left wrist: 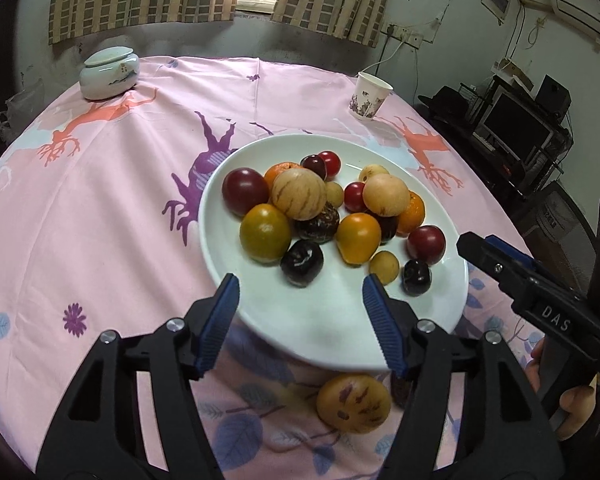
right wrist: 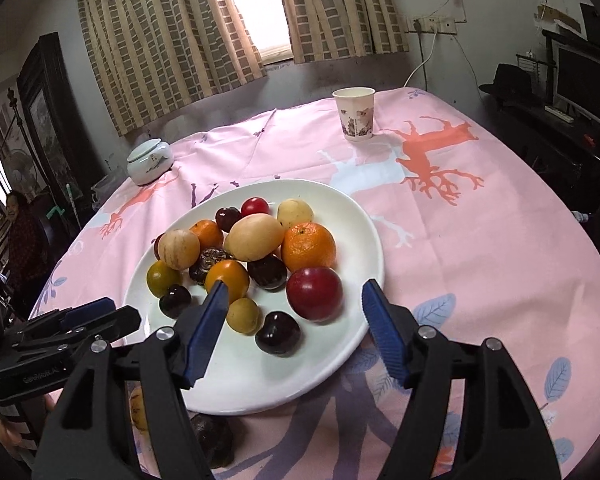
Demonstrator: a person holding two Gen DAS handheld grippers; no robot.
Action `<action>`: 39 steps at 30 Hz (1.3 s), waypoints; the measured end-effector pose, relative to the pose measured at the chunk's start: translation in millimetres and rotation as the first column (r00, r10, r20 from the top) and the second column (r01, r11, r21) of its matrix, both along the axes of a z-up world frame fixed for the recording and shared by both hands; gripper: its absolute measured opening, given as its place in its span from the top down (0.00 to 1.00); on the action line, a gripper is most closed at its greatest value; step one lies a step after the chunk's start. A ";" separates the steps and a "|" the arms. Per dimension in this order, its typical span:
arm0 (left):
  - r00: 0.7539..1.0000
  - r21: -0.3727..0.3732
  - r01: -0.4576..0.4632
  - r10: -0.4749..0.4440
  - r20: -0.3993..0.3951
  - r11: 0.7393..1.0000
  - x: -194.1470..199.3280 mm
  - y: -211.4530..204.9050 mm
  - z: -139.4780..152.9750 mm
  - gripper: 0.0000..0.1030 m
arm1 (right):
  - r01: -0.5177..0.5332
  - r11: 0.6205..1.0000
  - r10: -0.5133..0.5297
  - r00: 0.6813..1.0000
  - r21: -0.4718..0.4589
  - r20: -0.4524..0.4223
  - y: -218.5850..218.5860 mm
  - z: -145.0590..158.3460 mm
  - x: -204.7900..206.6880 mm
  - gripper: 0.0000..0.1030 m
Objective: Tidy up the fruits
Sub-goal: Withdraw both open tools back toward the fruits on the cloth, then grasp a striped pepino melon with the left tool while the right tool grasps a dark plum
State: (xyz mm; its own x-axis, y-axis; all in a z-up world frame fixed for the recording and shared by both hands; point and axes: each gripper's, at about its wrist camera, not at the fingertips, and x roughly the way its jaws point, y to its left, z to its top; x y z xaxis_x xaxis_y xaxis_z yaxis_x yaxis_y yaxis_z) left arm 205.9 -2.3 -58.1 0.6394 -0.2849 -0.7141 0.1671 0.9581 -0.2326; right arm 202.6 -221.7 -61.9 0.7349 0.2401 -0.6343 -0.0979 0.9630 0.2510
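A white plate (left wrist: 324, 320) holds several fruits: a striped pale melon-like fruit (left wrist: 298, 194), oranges, red plums, dark cherries and small yellow fruits. The plate also shows in the right wrist view (right wrist: 260, 376). My left gripper (left wrist: 300, 292) is open and empty over the plate's near rim. A yellow striped fruit (left wrist: 354, 404) and a dark fruit (left wrist: 400, 390) lie on the cloth below the plate, near my left gripper. My right gripper (right wrist: 294, 300) is open and empty above the plate's near side, with a red plum (right wrist: 315, 294) and a dark cherry (right wrist: 278, 334) between its fingers. The dark fruit (right wrist: 214, 440) lies off the plate.
A pink patterned tablecloth (left wrist: 100, 208) covers the round table. A lidded ceramic jar (left wrist: 109, 74) stands at the far left, a paper cup (left wrist: 370, 96) at the far right. The right gripper's body (left wrist: 540, 292) reaches in from the right. Dark furniture and a monitor stand beyond the table's right edge.
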 end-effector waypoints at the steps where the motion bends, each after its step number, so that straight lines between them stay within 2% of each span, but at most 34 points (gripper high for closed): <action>1: 1.000 0.001 -0.007 0.007 0.007 1.000 -9.3 3.0 1.7 0.33 | -0.003 1.000 0.003 1.000 -0.007 -0.008 1.1 1.1 -6.8 0.27; 3: 1.000 -0.001 -0.015 0.015 0.025 1.000 -32.3 9.7 4.5 0.21 | -0.038 0.999 0.038 0.999 -0.004 -0.024 4.2 2.8 -22.9 0.17; 4: 0.999 0.001 -0.023 0.023 0.032 1.000 -44.1 13.1 4.6 0.19 | -0.061 0.998 0.061 0.998 -0.003 -0.026 7.0 3.5 -35.3 0.10; 5: 0.999 0.004 -0.029 0.029 0.035 1.000 -56.3 16.6 4.1 0.17 | -0.072 0.997 0.071 0.997 -0.010 -0.028 8.4 3.2 -45.5 0.07; 10: 0.999 -0.007 -0.036 0.036 -0.011 0.999 -93.9 28.9 -8.8 0.14 | -0.126 0.992 0.123 0.985 -0.017 -0.121 24.2 -12.5 -84.3 0.06; 14: 0.999 0.031 -0.044 0.045 -0.010 0.999 -109.7 29.3 -13.8 0.14 | -0.141 0.989 0.128 0.973 -0.054 -0.189 42.9 -28.0 -92.9 0.06; 18: 0.999 0.069 -0.046 0.045 0.017 0.997 -118.9 31.0 -12.4 0.14 | -0.114 0.987 0.097 0.984 -0.112 -0.149 55.6 -28.4 -90.7 0.08; 20: 0.999 0.056 -0.044 0.043 0.019 0.997 -121.2 36.6 -12.5 0.14 | -0.110 0.988 0.090 0.982 -0.112 -0.163 58.6 -30.7 -83.4 0.28; 21: 0.999 0.046 -0.044 0.043 0.016 0.998 -121.3 39.9 -13.1 0.14 | -0.108 0.988 0.087 0.980 -0.107 -0.180 59.5 -33.0 -79.7 0.32; 23: 0.999 0.032 -0.042 0.042 0.005 0.999 -121.1 44.7 -15.3 0.14 | -0.107 0.989 0.084 0.974 -0.102 -0.210 62.7 -39.7 -71.8 0.49; 24: 0.999 0.027 -0.042 0.042 0.000 0.999 -121.1 46.4 -16.1 0.14 | -0.103 0.989 0.078 0.973 -0.108 -0.217 64.3 -42.3 -68.1 0.51; 26: 0.999 0.018 -0.039 0.039 -0.006 0.999 -120.7 48.1 -17.2 0.14 | -0.105 0.989 0.080 0.970 -0.100 -0.228 67.1 -47.4 -61.1 0.61; 28: 0.999 0.015 -0.034 0.034 -0.010 0.999 -119.9 47.8 -17.7 0.14 | -0.115 0.990 0.096 0.971 -0.075 -0.218 68.1 -45.7 -59.1 0.75; 33: 1.000 0.036 -0.013 0.014 -0.012 0.999 -115.4 33.2 -14.4 0.14 | -0.126 0.991 0.115 0.970 -0.038 -0.212 62.1 -38.3 -73.1 0.75; 39: 0.999 0.078 0.024 -0.021 -0.042 0.997 -93.8 -2.2 -17.0 0.14 | -0.113 0.994 0.109 0.978 -0.012 -0.176 32.3 -25.7 -101.1 0.75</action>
State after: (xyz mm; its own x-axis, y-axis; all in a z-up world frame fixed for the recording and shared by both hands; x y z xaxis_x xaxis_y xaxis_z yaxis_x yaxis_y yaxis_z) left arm 112.1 -4.4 -75.1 0.6032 -0.2408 -0.7604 0.1807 0.9698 -0.1638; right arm 101.5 -189.3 -87.6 0.5815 0.2988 -0.7567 -0.1608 0.9540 0.2531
